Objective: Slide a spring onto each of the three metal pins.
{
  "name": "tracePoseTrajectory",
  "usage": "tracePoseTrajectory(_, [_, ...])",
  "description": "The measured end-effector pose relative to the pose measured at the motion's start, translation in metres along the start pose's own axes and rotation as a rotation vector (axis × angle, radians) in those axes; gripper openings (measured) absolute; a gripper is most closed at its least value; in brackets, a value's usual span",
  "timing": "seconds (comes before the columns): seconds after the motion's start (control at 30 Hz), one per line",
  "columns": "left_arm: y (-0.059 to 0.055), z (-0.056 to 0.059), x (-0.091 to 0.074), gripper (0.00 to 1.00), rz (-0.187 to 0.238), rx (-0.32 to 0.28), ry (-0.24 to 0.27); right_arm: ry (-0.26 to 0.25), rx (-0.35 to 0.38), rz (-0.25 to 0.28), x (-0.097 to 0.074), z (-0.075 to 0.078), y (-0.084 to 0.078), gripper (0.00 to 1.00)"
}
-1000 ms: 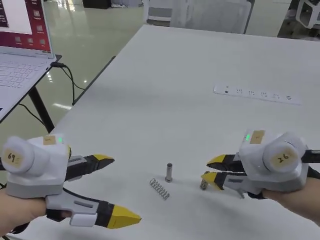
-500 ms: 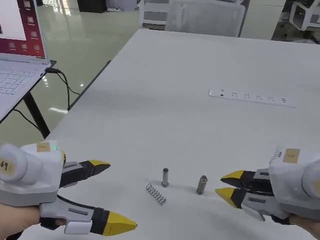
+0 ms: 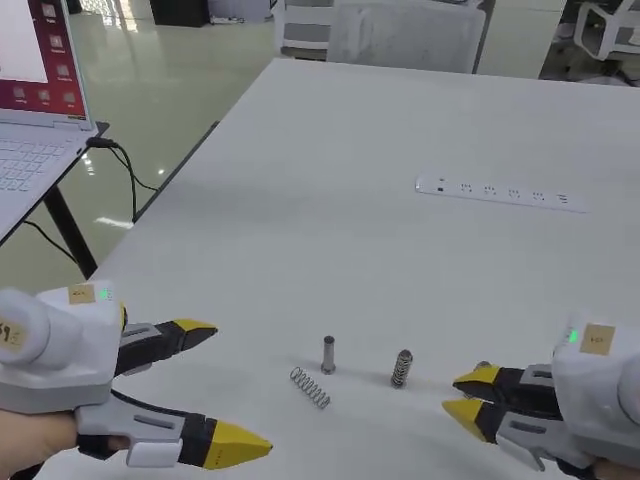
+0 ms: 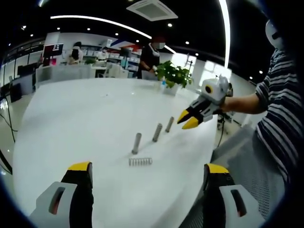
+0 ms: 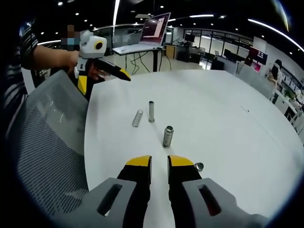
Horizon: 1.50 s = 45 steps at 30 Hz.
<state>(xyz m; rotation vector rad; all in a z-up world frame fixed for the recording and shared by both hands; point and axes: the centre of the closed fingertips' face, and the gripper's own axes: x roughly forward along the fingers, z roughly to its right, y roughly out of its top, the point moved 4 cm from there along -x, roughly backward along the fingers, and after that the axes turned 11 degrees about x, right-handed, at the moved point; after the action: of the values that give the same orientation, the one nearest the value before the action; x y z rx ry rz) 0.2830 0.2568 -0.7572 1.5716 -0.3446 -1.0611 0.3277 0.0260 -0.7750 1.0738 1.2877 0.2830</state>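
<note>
Workbench top (image 3: 330, 180): white, spanning most of the head view and carrying all task items. Laptop (image 3: 30, 110): sitting upper left, off the bench edge. Power strip (image 3: 490, 192): lying upper right, well apart from the work. Left gripper (image 3: 222, 386): hovering lower left w/ jaws spread wide, gripping nothing. Right gripper (image 3: 465, 393): hovering lower right w/ tips parted by a narrow slit, also gripping nothing. Bare pin (image 3: 328, 353): standing upright, btm centre. Sprung pin (image 3: 402, 368): standing just right of it, already wearing a coil. Third pin (image 5: 198, 166): sitting just beside the right gripper's jaw, lower centre of the right gripper view; cannot tell if it is carrying a coil. Loose spring (image 3: 310, 387): lying flat on its side, near the bare pin and below-left of it. Handling est.: the spring is looking very light, thin-wired and squashy, prob. rolling or pinging away under a hard pinch, so gripping gently across mid-coil w/ one end left open for threading. The pins are looking stiff but small and free-standing, prob. tipping if nudged.
</note>
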Motion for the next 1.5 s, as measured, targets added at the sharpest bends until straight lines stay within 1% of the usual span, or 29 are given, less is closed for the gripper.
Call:
tracePoseTrajectory(0.17, [-0.001,0.001,0.000,0.94,-0.002,-0.002,0.000,0.004,0.009,-0.005,0.001,-0.002,-0.002,0.11])
tracePoseTrajectory(0.23, [-0.002,0.001,-0.001,0.94,-0.004,-0.002,0.000,0.012,-0.005,-0.012,0.004,-0.006,0.000,0.11])
tracePoseTrajectory(0.3, [-0.003,0.001,-0.001,0.93,-0.006,-0.003,0.001,0.027,-0.007,-0.007,0.007,-0.009,0.005,0.11])
tracePoseTrajectory(0.47, [-0.003,0.000,-0.002,0.93,-0.009,-0.003,0.002,0.065,-0.035,0.019,0.022,-0.027,0.023,0.10])
tracePoseTrajectory(0.5, [-0.003,0.000,-0.003,0.93,-0.009,-0.002,0.003,0.083,-0.041,0.024,0.026,-0.033,0.027,0.11])
tracePoseTrajectory(0.57, [-0.003,0.000,-0.003,0.93,-0.007,-0.003,0.005,0.103,-0.058,0.027,0.033,-0.042,0.033,0.11])
tracePoseTrajectory(0.63, [-0.003,0.000,-0.004,0.93,-0.010,-0.003,0.006,0.120,-0.085,0.025,0.039,-0.048,0.036,0.11])
tracePoseTrajectory(0.7, [-0.003,0.000,-0.004,0.93,-0.010,-0.003,0.006,0.126,-0.114,0.018,0.046,-0.054,0.040,0.11])
tracePoseTrajectory(0.87, [-0.004,0.000,-0.005,0.93,-0.012,-0.003,0.006,0.154,-0.130,0.023,0.059,-0.066,0.050,0.11])
tracePoseTrajectory(1.0, [-0.004,0.000,-0.006,0.93,-0.013,-0.004,0.007,0.154,-0.155,0.007,0.070,-0.070,0.053,0.11])
tracePoseTrajectory(1.2, [-0.004,0.001,-0.007,0.93,-0.012,-0.006,0.007,0.145,-0.139,-0.009,0.084,-0.070,0.053,0.10])
tracePoseTrajectory(1.27, [-0.004,0.001,-0.007,0.92,-0.010,-0.002,0.007,0.132,-0.134,-0.029,0.090,-0.069,0.051,0.10])
tracePoseTrajectory(1.4, [-0.005,0.001,-0.008,0.92,-0.011,-0.004,0.007,0.122,-0.093,-0.048,0.099,-0.068,0.047,0.10])
tracePoseTrajectory(1.5, [-0.005,0.001,-0.008,0.92,-0.013,-0.003,0.007,0.123,-0.064,-0.060,0.106,-0.068,0.043,0.10])
